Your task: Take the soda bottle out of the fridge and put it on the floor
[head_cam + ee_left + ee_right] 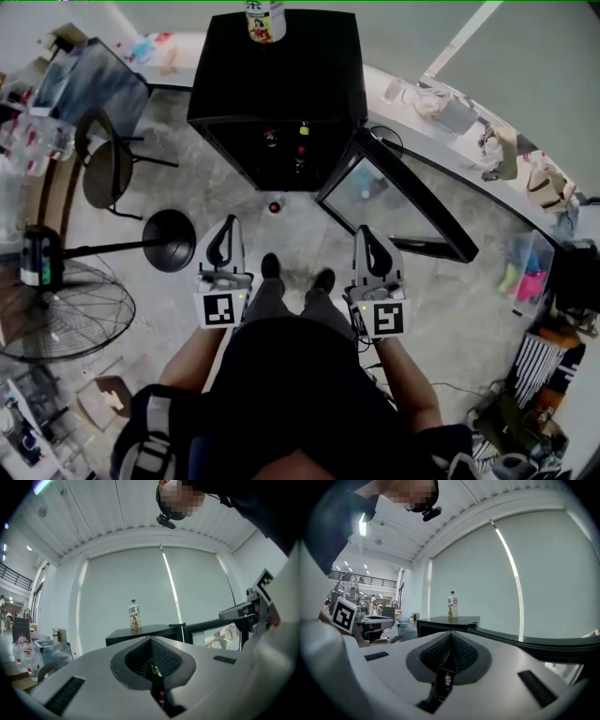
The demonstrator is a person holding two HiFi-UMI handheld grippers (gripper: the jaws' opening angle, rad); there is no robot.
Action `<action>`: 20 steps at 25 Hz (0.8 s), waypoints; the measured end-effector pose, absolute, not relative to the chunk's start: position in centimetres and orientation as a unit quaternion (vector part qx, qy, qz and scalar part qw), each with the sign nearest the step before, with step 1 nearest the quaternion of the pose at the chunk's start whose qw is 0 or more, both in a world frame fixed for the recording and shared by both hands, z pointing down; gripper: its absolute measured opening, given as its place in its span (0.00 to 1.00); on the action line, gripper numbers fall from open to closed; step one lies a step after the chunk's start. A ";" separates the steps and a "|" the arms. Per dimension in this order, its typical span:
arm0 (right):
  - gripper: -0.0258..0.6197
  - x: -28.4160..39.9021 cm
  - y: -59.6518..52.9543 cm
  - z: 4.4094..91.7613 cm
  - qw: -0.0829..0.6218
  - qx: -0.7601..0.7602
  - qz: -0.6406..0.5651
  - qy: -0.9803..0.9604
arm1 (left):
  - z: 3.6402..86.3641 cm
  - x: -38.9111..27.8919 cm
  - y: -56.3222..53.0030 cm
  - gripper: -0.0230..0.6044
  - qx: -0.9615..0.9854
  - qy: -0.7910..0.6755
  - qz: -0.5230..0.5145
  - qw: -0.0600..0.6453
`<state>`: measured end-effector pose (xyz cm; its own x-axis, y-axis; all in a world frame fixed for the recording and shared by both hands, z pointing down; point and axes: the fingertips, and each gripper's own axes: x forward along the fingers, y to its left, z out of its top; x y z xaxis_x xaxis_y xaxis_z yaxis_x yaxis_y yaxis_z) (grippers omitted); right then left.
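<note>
A small soda bottle (275, 205) with a red cap stands on the floor just in front of the black fridge (281, 84). The fridge's glass door (403, 211) hangs open to the right. A few bottles (302, 150) show on the dark shelves inside. My left gripper (226, 228) and right gripper (367, 236) are held level side by side, back from the bottle. Both are shut with nothing in them. Through the slot under the closed jaws, the left gripper view shows the soda bottle (161, 698) and so does the right gripper view (447, 680).
A tea bottle (265, 21) stands on top of the fridge. Left of me are a floor fan (56, 319), a chair (108, 169) and a round stand base (169, 239). My feet (295, 277) are between the grippers. Clutter lines the wall at right.
</note>
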<state>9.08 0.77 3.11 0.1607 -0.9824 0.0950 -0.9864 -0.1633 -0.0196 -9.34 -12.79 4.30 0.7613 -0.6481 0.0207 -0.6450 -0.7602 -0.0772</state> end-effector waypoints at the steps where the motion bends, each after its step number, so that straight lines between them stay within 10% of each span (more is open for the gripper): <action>1: 0.07 9.4 1.0 2.8 0.025 0.764 0.039 -0.643 | 4.0 -9.3 -12.6 0.07 -0.938 0.345 -0.022 0.035; 20: 0.07 9.2 2.1 1.3 0.048 0.765 0.024 -0.642 | 1.6 -9.8 -11.5 0.07 -0.938 0.342 0.012 0.045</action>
<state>9.17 2.07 1.25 0.1743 -0.9797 0.0987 -0.9844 -0.1708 0.0433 -9.77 -11.46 1.56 0.7652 -0.6415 -0.0538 -0.6437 -0.7614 -0.0767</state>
